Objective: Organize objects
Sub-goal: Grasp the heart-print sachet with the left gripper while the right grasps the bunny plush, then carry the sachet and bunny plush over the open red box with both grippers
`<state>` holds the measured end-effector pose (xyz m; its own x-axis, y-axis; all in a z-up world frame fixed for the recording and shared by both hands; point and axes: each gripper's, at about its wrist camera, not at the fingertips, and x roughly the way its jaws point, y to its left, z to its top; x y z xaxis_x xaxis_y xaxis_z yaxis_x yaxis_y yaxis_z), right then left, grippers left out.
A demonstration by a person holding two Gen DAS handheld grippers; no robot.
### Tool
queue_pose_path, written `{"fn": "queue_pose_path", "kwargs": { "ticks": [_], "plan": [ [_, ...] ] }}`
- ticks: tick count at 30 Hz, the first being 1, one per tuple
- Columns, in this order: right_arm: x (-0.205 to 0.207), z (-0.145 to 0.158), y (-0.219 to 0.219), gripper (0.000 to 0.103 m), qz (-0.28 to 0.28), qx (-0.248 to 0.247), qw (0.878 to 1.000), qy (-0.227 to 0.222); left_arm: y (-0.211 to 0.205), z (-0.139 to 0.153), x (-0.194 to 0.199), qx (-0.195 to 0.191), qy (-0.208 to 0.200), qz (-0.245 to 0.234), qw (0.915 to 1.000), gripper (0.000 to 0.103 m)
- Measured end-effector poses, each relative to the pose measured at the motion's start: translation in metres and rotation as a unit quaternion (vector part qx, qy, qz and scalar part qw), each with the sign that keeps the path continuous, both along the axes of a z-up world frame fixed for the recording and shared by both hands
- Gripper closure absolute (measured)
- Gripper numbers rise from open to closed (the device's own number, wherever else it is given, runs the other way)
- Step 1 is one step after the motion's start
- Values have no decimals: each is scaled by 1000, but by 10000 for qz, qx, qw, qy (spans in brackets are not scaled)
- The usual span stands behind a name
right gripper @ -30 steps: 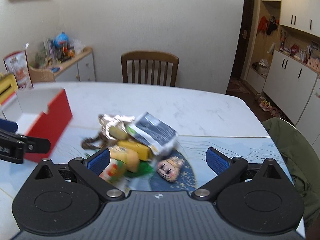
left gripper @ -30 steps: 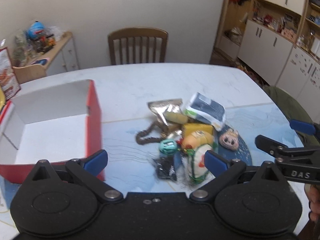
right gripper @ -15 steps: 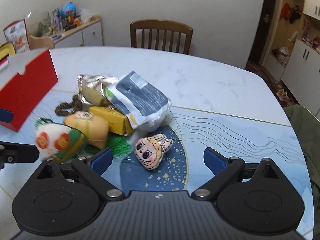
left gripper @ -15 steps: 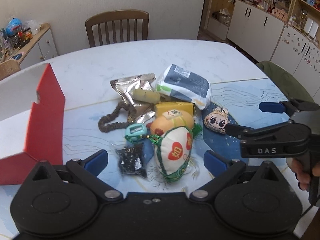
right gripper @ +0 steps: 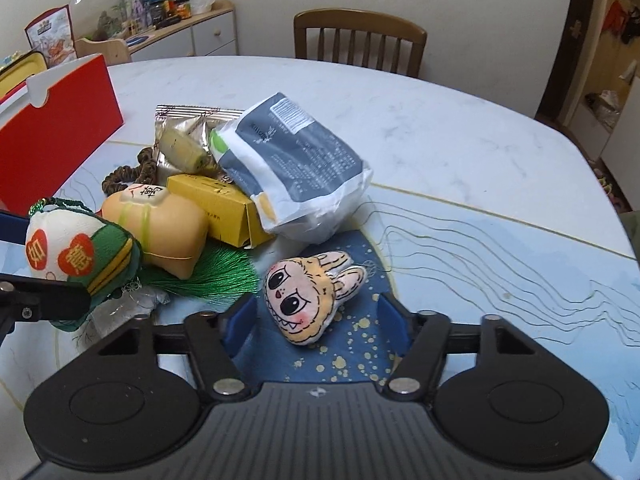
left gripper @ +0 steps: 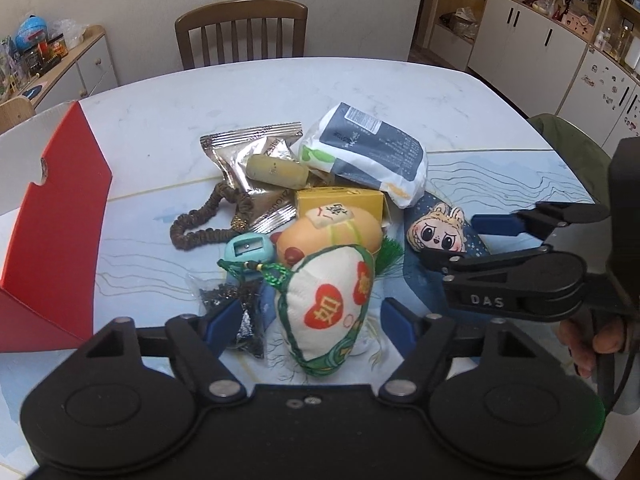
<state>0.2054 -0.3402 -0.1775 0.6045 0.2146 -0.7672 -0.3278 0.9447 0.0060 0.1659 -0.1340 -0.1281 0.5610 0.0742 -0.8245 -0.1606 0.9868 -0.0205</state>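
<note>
Left gripper [left gripper: 308,322]: jaws spread wide, blue pads either side of the white embroidered pouch [left gripper: 328,304], gaps visible on both sides. Small bag of dark bits [left gripper: 230,300] by its left pad. Just beyond: teal sharpener [left gripper: 248,246], orange plush [left gripper: 330,230], then yellow box [left gripper: 340,200], brown scrunchie [left gripper: 200,228], foil packet [left gripper: 256,156]. Farthest in the heap, white-and-navy bag [left gripper: 368,152]. Red box [left gripper: 52,216] well off to the left.

Right gripper [right gripper: 316,320]: jaws also wide apart, empty, straddling the rabbit-face plush [right gripper: 308,296], which lies flat on the dark blue patch of the table [right gripper: 440,128]; no contact seen. Green tassel [right gripper: 216,272] just left of it. Wooden chair [right gripper: 360,40] beyond the far edge.
</note>
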Motion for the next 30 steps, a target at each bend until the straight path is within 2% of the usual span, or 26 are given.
{"fn": "queue_pose_path", "kwargs": {
  "ticks": [2, 4, 7, 8, 9, 18, 30],
  "plan": [
    [2, -1, 1, 47, 59, 6, 10000, -7, -2, 0, 1, 3, 3, 9, 10000, 36],
    [3, -1, 2, 53, 81, 26, 10000, 3, -2, -1, 2, -13, 24, 31, 10000, 47],
    [2, 0, 3, 57, 110, 82, 9999, 6, -1, -2, 3, -99, 47, 99, 9999, 56],
    [2, 0, 3, 65, 126, 91, 9999, -10, -1, -1, 3, -97, 38, 124, 9999, 56],
    [1, 0, 3, 66, 130, 98, 9999, -15, -1, -1, 2, -94, 18, 138, 9999, 58],
    [-9, 13, 0, 68, 63, 179, 9996, -200, -3, 17, -7, -5, -247, 191, 9995, 60],
    [-43, 70, 4, 68, 215, 334, 9981, -479, 17, 66, -29, -100, -376, 516, 9979, 60]
  ]
}}
